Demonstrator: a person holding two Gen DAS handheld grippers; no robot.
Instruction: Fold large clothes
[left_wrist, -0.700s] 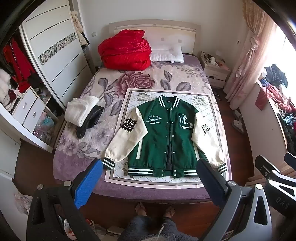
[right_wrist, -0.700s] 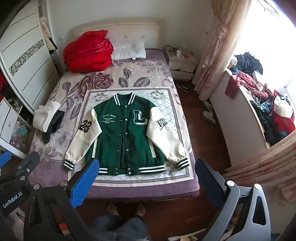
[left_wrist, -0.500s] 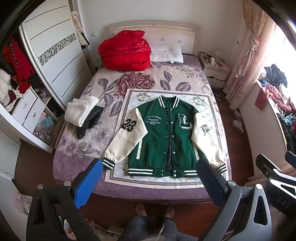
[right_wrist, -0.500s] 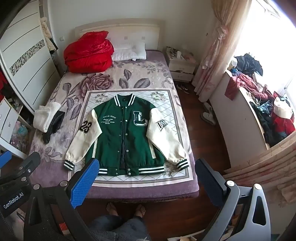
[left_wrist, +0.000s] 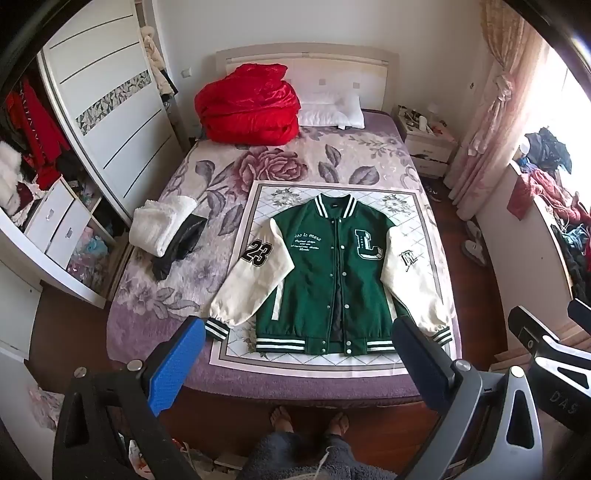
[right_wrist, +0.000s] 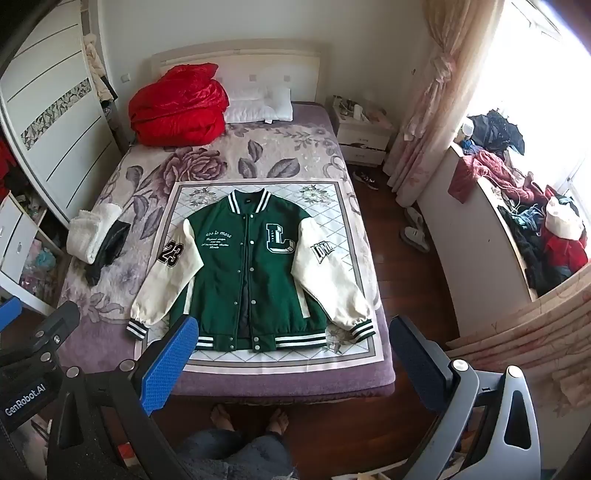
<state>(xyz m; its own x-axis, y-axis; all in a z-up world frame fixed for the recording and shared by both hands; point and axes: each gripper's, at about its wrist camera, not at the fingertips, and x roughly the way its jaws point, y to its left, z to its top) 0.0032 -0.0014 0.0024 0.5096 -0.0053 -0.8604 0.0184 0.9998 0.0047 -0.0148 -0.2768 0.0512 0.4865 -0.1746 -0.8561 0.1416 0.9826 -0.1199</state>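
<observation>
A green varsity jacket (left_wrist: 332, 273) (right_wrist: 255, 266) with cream sleeves lies flat and face up on a pale quilted mat (left_wrist: 417, 221) (right_wrist: 332, 210) at the foot of the bed, collar toward the headboard, both sleeves spread out. My left gripper (left_wrist: 299, 332) hangs high above the bed's near edge, open, with nothing between its blue pads. My right gripper (right_wrist: 291, 330) is held beside it at a similar height, also open and empty. Each gripper's body shows at the edge of the other's view.
A red quilt (left_wrist: 247, 107) and a white pillow (left_wrist: 332, 110) lie at the headboard. A white fleece and black garment (left_wrist: 166, 232) sit at the bed's left edge. Wardrobe (left_wrist: 107, 110) left, nightstand (right_wrist: 364, 136) and cluttered shelf (right_wrist: 524, 225) right. A person's bare feet (left_wrist: 310, 421) stand on the floor below.
</observation>
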